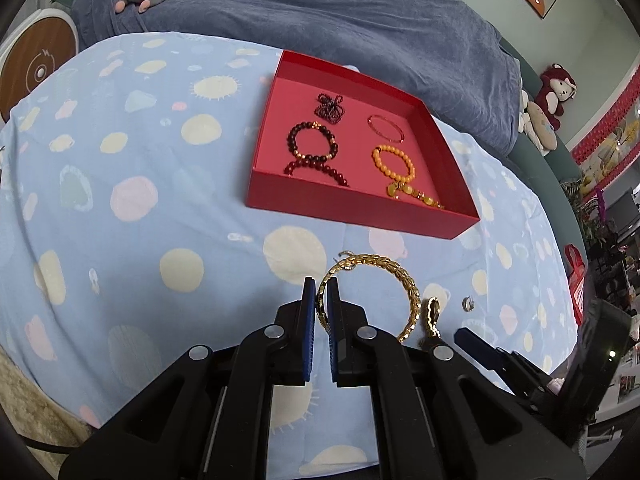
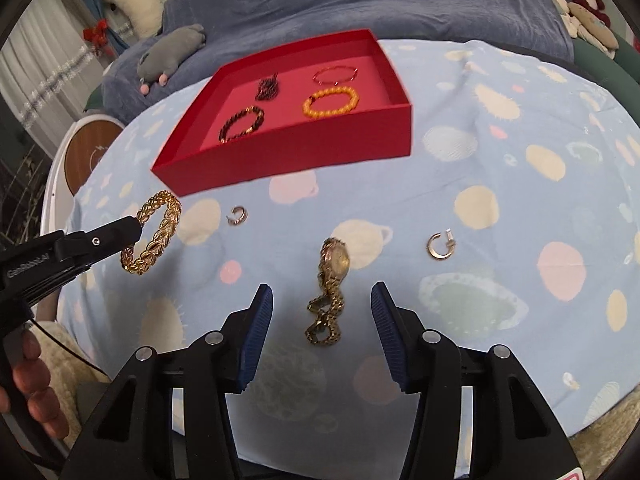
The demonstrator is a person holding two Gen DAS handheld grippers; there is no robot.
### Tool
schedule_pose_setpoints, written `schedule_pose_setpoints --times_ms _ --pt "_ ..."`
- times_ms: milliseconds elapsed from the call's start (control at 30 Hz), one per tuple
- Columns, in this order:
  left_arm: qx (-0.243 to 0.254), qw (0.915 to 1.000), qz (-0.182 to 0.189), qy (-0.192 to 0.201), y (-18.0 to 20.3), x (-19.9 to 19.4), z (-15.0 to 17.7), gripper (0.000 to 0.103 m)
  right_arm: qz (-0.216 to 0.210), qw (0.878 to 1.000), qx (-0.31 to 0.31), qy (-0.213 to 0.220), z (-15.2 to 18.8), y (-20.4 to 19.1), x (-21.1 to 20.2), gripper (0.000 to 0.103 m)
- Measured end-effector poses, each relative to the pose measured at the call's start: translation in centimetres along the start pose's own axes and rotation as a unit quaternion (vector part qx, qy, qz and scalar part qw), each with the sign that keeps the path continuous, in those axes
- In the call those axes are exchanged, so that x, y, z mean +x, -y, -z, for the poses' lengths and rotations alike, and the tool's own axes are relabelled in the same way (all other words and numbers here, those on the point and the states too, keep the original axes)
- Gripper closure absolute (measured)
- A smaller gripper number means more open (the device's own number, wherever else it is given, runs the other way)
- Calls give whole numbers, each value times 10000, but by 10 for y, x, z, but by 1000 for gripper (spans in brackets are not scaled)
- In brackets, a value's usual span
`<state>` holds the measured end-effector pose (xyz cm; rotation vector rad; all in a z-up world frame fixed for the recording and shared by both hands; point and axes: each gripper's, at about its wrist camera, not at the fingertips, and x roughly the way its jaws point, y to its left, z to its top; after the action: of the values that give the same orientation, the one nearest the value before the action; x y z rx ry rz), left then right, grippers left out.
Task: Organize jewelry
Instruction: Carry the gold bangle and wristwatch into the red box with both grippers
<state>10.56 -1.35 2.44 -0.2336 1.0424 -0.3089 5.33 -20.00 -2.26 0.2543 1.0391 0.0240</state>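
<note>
The left gripper (image 1: 321, 300) is clenched on the gold bracelet (image 1: 372, 292), lifted off the cloth, with the red box (image 1: 360, 212) at twelve o'clock. The right gripper (image 2: 322, 312) is released — the gold watch (image 2: 330, 292) lies between its pads, band running twelve to six.

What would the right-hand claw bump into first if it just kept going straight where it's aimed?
Most likely the gold watch. It lies on the spotted cloth directly between the right gripper's open jaws. Nothing else shows in that line, though depth is hard to judge here.
</note>
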Motion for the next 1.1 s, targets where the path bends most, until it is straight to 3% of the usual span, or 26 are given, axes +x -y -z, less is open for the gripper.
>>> schedule_pose_setpoints --times_ms 33,100,200,600,833,1100 --pt "10 10000 -7 -5 0 0 1 97 27 10000 -47 -14 0 -1 3 59" --pt "27 10000 -3 -13 1 -1 2 97 71 9998 -114 -109 -2 -2 10 81" --pt "40 10000 -2 -34 1 1 1 97 84 9998 -45 -175 -2 4 15 97" --pt "117 9998 112 105 11 -3 -23 97 -190 9987 151 445 -37 5 -23 98" --pt "272 9989 122 374 20 -1 -66 97 -339 9960 78 823 -88 0 -33 98" --pt "414 9976 -65 553 22 32 -127 97 -385 9944 -52 981 -161 1 -3 98"
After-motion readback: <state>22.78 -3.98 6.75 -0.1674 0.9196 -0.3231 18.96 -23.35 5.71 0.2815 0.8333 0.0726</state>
